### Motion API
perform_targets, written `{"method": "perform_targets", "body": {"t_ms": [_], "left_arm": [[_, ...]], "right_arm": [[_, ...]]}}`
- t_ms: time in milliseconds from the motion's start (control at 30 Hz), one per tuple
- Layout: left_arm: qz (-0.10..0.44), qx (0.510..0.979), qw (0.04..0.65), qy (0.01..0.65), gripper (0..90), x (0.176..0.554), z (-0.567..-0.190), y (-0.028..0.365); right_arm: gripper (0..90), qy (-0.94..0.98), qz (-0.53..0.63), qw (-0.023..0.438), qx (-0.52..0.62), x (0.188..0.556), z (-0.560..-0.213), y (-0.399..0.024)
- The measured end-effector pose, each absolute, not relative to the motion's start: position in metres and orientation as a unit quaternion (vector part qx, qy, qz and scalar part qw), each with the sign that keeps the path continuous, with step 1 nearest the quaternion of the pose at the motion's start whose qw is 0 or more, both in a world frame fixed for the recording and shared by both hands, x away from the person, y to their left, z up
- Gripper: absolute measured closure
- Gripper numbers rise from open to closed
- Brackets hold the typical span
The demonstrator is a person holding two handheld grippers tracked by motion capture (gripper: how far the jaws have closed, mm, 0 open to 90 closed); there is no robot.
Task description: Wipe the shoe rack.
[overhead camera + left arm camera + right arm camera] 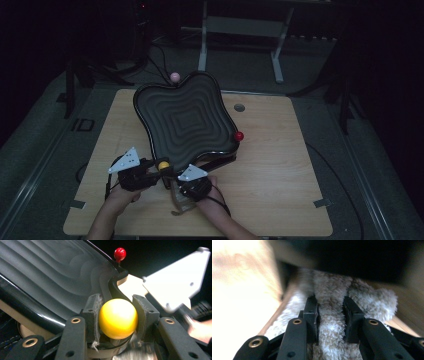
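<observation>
Item: black wavy tray [187, 117] with ridged concentric relief, propped tilted on a light wooden surface [280, 170], its near edge toward the person. Fittings: three ball knobs on the tray's rim, namely a yellow ball [163, 164] at the near left corner, a red ball [239, 135] at the right corner, and a pink ball [174, 77] at the far corner. Left gripper [152, 167]: fingers [93, 315] closed on the yellow ball, one pad pressed to each side of it (clearest in the left gripper view, where the ball [118, 318] sits squarely between the pads and the red ball [120, 253] stands farther off on the rim). Right gripper [186, 184]: just right of the left one at the tray's near edge, grey three-cornered plate on top; its fingers [312, 315] are clamped on a tuft of beige fluffy cloth [332, 315], which bulges between and around the pads. The cloth lies against the wooden surface beneath the dark underside of the tray. Forearms enter from the near edge.
</observation>
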State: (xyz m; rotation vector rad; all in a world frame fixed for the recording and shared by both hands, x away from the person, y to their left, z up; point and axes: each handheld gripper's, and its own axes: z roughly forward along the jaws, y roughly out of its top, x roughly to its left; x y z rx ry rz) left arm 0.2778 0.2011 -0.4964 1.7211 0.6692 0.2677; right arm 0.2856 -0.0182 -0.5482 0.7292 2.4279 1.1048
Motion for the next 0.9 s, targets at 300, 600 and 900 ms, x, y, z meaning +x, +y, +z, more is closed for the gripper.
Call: {"method": "perform_targets", "body": {"t_ms": [300,600,900], "left_arm": [[0.115,0.742,0.594,0.288,59.5,0.277,-0.496,0.202],[0.114,0.741,0.596,0.287,59.5,0.277,-0.496,0.201],[0.114,0.742,0.595,0.288,59.6,0.277,-0.496,0.200]], "right_arm": [[69.2,0.864,0.373,0.210,0.263,0.297,-0.548,-0.044],[68.9,0.831,0.338,0.255,0.361,0.341,-0.545,-0.128],[69.0,0.831,0.343,0.249,0.359,0.330,-0.547,-0.116]]}}
